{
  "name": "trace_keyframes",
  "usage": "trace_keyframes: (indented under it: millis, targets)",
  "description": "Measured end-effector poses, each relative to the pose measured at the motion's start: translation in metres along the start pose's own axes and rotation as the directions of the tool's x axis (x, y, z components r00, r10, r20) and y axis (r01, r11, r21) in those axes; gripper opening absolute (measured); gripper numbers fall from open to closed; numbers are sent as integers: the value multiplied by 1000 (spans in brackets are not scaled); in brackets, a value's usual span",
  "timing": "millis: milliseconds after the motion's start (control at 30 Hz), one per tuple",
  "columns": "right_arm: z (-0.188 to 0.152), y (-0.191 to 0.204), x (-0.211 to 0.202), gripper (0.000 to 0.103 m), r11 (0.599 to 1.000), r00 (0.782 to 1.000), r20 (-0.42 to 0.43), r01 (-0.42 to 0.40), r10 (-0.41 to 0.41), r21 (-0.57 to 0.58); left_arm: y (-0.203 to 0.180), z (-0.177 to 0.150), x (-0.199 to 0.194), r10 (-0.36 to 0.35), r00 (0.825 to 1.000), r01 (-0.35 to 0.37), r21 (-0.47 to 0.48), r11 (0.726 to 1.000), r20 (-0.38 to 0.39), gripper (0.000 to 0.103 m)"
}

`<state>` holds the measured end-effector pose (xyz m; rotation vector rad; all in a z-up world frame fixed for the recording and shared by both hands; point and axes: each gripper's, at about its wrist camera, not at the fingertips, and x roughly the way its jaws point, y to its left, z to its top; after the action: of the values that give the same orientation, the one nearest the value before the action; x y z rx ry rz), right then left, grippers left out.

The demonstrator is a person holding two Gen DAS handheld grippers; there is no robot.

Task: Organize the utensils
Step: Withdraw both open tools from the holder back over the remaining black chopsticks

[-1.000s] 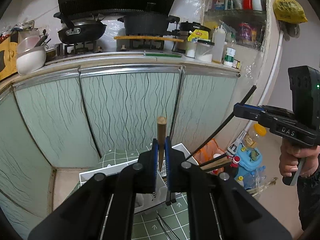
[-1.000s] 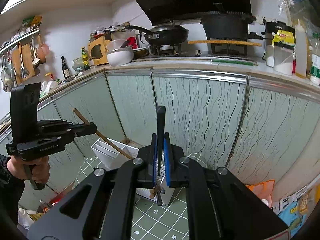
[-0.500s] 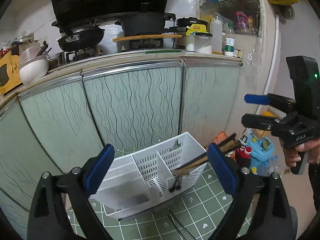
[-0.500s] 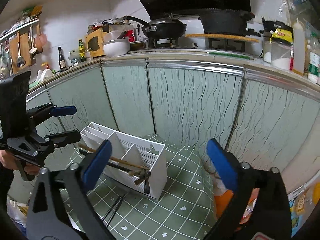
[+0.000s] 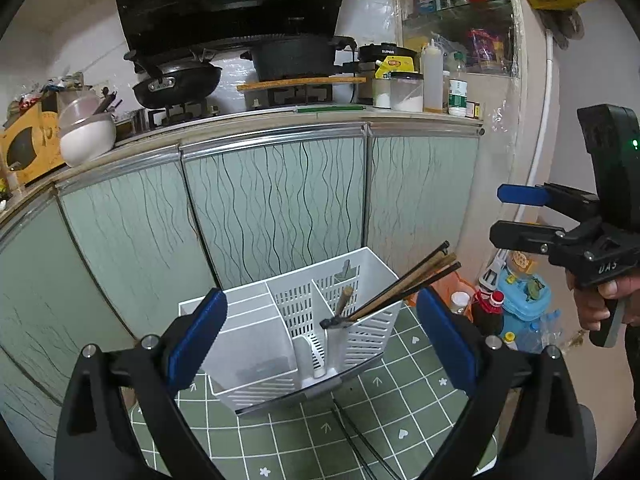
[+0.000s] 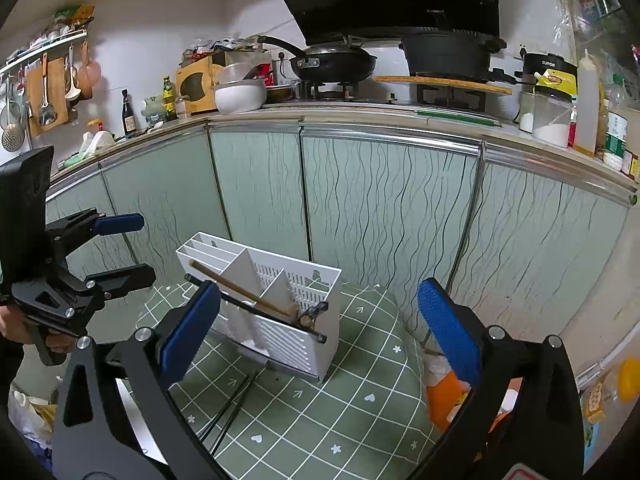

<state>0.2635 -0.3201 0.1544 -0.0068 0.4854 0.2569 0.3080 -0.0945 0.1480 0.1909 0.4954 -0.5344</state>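
Note:
A white slotted utensil caddy [image 5: 256, 344] [image 6: 280, 340] stands on a green checked mat [image 5: 400, 400] [image 6: 360, 380]. Several wooden and black chopsticks [image 5: 408, 284] [image 6: 240, 292] lean in its end compartment, their tips sticking out over the rim. Two black chopsticks [image 5: 360, 440] [image 6: 232, 404] lie loose on the mat in front of it. My left gripper [image 5: 322, 338] [image 6: 128, 250] is open and holds nothing, just short of the caddy. My right gripper [image 6: 320, 328] [image 5: 516, 216] is open and bare too, a hand on its handle.
Pale green cabinet doors [image 5: 272, 208] rise right behind the caddy. The counter above bears a pan [image 5: 176, 80], a black pot [image 5: 296, 56] and a white bowl [image 5: 86, 136]. Bottles and a blue toy [image 5: 520, 296] crowd the floor on the right.
A second ago each gripper was shut on one chopstick, wooden in the left, black in the right. Both have opened, and those chopsticks now lie in the caddy. Both grippers sank a little.

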Motion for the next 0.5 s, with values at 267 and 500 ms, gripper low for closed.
trace_keyframes:
  millis: [267, 500]
  targets:
    - [-11, 8, -20, 95, 1000, 1000, 2, 2, -2, 14, -8, -10, -30, -7, 999, 7, 3, 1000, 39, 94]
    - [-25, 22, -33, 95, 1000, 1000, 6, 6, -6, 4, -11, -23, -52, 9, 998, -8, -17, 1000, 57, 94]
